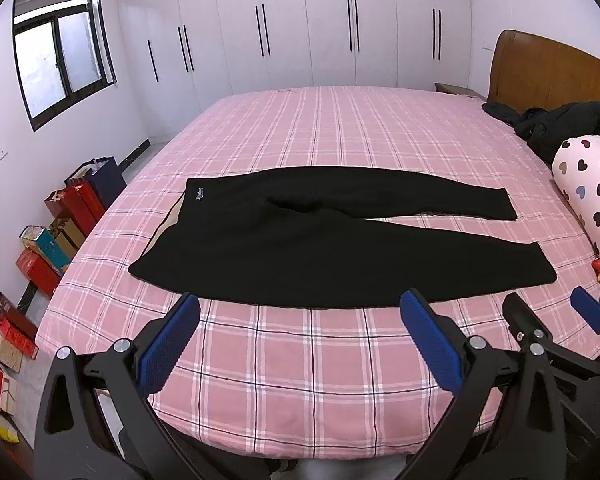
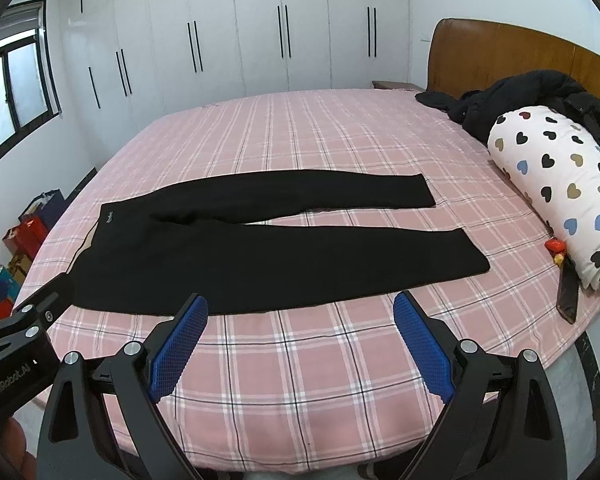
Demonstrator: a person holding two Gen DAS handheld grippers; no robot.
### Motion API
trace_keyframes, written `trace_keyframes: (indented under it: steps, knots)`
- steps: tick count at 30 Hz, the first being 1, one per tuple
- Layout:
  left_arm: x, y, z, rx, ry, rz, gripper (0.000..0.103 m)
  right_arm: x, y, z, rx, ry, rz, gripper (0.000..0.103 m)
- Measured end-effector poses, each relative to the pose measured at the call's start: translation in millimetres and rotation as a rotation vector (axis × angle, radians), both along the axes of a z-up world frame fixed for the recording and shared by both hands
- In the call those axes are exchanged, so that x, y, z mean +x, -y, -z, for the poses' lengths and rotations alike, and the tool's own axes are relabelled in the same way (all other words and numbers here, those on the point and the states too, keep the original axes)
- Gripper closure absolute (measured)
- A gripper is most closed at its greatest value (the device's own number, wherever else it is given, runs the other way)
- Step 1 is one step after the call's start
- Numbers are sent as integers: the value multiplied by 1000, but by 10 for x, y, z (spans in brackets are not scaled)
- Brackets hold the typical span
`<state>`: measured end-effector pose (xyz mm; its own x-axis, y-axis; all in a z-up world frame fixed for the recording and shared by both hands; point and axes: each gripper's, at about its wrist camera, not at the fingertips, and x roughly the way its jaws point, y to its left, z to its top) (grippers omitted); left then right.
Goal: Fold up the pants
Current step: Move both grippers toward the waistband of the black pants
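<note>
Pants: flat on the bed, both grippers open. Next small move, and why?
Probably lower both toward the near leg's edge. The pants lie spread flat on the pink plaid bed, legs apart, unfolded. The left hand-held gripper and right hand-held gripper hover open and empty, just short of that edge.

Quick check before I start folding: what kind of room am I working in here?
Most likely a home bedroom. The black pants lie flat on a bed with a pink plaid sheet, a wooden headboard stands at one end, and white floor-to-ceiling wardrobes line the far wall.
</note>
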<state>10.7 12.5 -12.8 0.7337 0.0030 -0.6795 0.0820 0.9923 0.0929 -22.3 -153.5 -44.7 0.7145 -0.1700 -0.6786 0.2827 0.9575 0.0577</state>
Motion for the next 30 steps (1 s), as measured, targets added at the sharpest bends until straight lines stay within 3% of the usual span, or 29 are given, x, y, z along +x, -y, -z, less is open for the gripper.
trace_keyframes:
  steps: [30]
  knots:
    - [421, -27, 314, 34, -59, -24, 5, 320, 223, 287, 39, -31, 19, 11]
